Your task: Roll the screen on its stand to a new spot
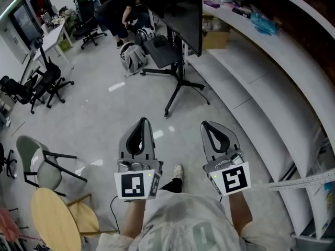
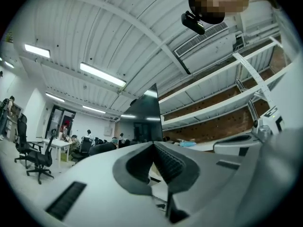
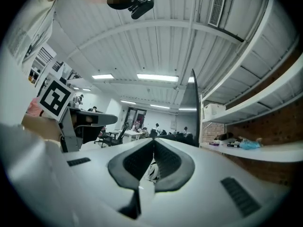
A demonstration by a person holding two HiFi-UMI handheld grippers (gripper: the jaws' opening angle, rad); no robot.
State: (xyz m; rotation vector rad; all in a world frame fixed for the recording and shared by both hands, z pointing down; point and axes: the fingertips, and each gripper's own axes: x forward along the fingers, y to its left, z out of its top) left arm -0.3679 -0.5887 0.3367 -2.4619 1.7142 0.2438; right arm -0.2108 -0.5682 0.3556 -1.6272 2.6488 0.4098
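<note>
Grey office floor [image 1: 99,114], left gripper [image 1: 142,121] and right gripper [image 1: 205,124] both clenched shut on nothing, held side by side, black screen [image 1: 175,9] on its stand [image 1: 180,82] ahead, well apart from both, white curved shelving [image 1: 272,98] at right

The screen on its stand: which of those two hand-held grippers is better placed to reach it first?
Right, by a little. The right gripper points nearly at the stand under the screen; the left gripper sits further aside. Both are shut, empty and well short of it.
</note>
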